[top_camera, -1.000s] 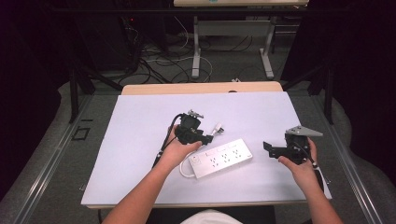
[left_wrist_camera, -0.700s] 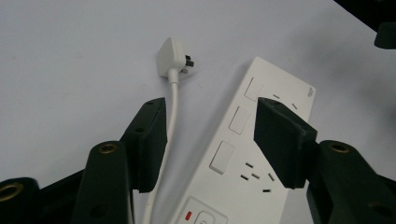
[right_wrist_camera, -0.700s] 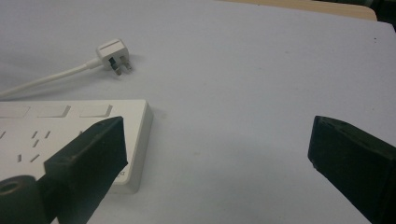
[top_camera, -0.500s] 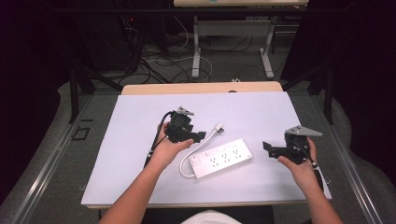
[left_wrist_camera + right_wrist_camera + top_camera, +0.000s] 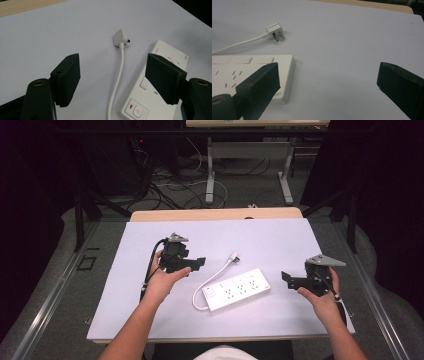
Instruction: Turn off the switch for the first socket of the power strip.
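A: Where are your left tongs [image 5: 196, 264] right now?

B: You hold them above the white surface [image 5: 280, 240], left of the power strip [image 5: 236, 293], with the jaws spread wide and nothing between them. They have just been opening.

A: And the plug?

B: The white plug [image 5: 120, 37] lies flat on the surface, just beyond the strip's far corner. Its cable [image 5: 117, 75] runs back past the strip's switch end (the one with the round power button) and loops into it. From your left gripper view the cable passes between the two jaws, but they hang clear of it.

A: And your right tongs [image 5: 289, 279]?

B: Open too, gripping nothing. You keep them just off the strip's right end, not touching it.
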